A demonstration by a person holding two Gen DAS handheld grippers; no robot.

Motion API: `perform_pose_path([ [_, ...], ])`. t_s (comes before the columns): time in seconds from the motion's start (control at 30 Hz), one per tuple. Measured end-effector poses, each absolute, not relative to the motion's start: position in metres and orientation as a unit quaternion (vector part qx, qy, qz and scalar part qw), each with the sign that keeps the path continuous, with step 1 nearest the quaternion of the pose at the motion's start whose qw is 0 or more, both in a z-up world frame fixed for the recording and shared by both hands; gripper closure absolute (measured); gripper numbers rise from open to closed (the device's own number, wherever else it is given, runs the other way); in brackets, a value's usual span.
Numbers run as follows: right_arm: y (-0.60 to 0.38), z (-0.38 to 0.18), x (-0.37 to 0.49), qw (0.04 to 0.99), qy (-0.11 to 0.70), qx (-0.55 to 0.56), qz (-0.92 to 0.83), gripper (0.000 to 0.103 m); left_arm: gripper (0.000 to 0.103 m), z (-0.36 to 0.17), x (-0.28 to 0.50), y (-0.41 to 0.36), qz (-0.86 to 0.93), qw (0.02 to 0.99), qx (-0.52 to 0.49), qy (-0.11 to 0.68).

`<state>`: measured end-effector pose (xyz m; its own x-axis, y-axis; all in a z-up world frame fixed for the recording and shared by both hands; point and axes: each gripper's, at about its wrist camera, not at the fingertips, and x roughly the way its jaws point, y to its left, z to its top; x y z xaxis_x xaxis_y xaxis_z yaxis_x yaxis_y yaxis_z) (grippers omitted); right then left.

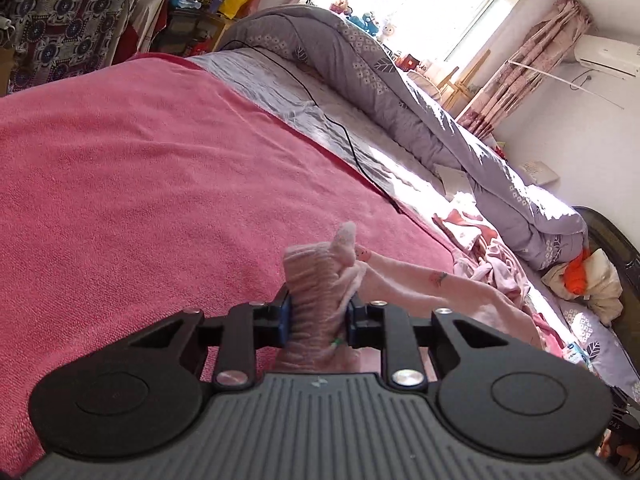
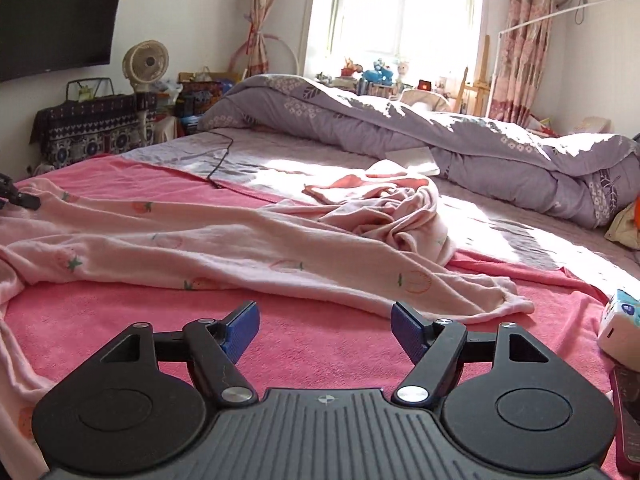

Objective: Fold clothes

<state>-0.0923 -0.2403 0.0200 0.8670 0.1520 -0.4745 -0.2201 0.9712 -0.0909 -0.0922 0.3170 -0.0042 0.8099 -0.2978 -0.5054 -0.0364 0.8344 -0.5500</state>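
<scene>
L gripper (image 1: 319,312): angled down toward the bed, view rolled so the bed surface runs diagonally. Blue pads clamped on a bunched, ribbed end of the pink garment (image 1: 316,280); fabric fills the gap between the fingers and sticks up past the tips.

R gripper (image 2: 324,330): angled down, level w/ the bed, jaws spread wide, nothing between the pads. It hovers over bare pink blanket (image 2: 320,344), near the garment's lower edge but apart from it.

Garment pos.: pale pink w/ fruit print, spread lengthwise across the blanket from far left to a hem corner (image 2: 516,304) right of centre. A second heap of pink clothes (image 2: 396,208) lies beyond it, at the blanket's far edge.

Clearance: open blanket in front of the R gripper and on the left half of the L view. Rolled grey duvet (image 2: 440,140) bounds the far side of the bed. Black cable (image 1: 340,132) crosses the grey sheet. White box (image 2: 618,320) sits at the right edge near the R gripper.

View diff.: only the R view shows the garment's full spread, plus a black tip at far left that looks like the L gripper. Only the L view shows the grip itself.
</scene>
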Motion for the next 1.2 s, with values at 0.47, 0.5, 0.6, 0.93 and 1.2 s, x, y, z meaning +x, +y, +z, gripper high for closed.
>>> perform_pose_path([
  [0.47, -0.372, -0.015, 0.074, 0.953, 0.272, 0.056, -0.124, 0.023, 0.072, -0.014, -0.068, 0.311, -0.002, 0.905, -0.271, 0.327],
  [0.5, -0.378, -0.019, 0.086, 0.949, 0.281, 0.062, -0.128, 0.023, 0.072, -0.013, -0.069, 0.308, -0.001, 0.909, -0.264, 0.324],
  [0.6, -0.386, -0.035, 0.121, 0.936, 0.319, 0.055, -0.14, 0.023, 0.073, -0.009, -0.072, 0.301, 0.006, 0.919, -0.24, 0.313],
  [0.93, -0.358, -0.038, 0.142, 0.934, 0.333, 0.033, -0.127, 0.086, 0.073, 0.0, -0.078, 0.296, 0.039, 0.932, -0.226, 0.282],
  [1.2, -0.362, 0.045, 0.066, 0.969, 0.217, 0.066, -0.096, 0.086, 0.073, 0.057, -0.105, 0.3, 0.052, 0.957, -0.203, 0.201],
])
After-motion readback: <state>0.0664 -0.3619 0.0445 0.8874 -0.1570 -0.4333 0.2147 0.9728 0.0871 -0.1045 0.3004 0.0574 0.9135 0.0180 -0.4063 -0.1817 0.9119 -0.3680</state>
